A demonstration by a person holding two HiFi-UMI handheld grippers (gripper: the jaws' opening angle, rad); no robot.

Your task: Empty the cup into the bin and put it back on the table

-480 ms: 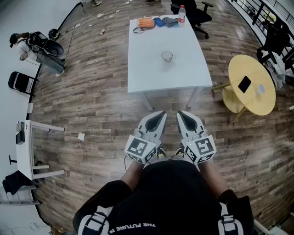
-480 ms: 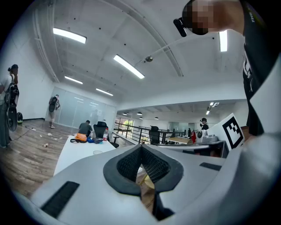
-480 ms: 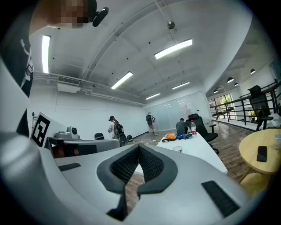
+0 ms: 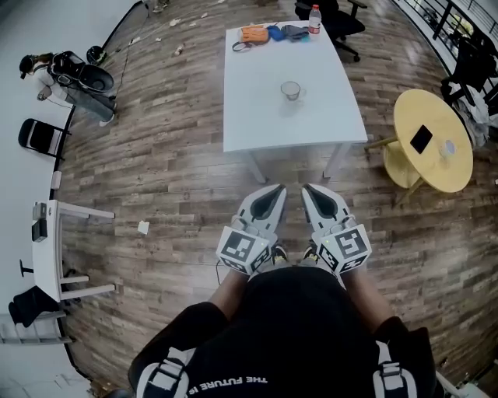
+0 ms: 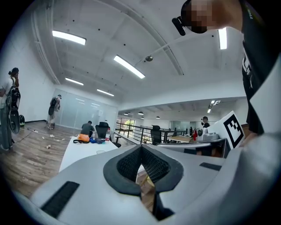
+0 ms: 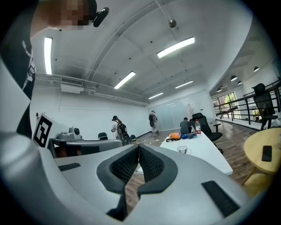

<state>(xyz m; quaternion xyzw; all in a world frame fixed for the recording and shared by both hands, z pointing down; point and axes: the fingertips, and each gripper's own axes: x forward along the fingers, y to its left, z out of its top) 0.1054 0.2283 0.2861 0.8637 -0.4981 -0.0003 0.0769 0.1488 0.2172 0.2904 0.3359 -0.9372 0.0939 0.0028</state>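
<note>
A clear glass cup (image 4: 290, 90) stands near the middle of a white table (image 4: 257, 124) ahead of me; it also shows in the right gripper view (image 6: 182, 150). A dark, bin-like container (image 4: 92, 78) sits far left on the wood floor, with a person beside it. My left gripper (image 4: 275, 191) and right gripper (image 4: 308, 190) are held side by side close to my body, well short of the table. Both are shut and empty, with the jaws meeting in the left gripper view (image 5: 141, 147) and the right gripper view (image 6: 138, 146).
At the table's far end lie an orange bag (image 4: 253, 34), a bottle (image 4: 314, 17) and other small items. A black office chair (image 4: 333, 19) stands behind the table. A round yellow table (image 4: 432, 140) is at the right, a white desk (image 4: 48, 249) and a folding chair (image 4: 35, 136) at the left.
The table and floor have shifted slightly down and right in the head view, so I have come a little closer. Both grippers stay shut and together.
</note>
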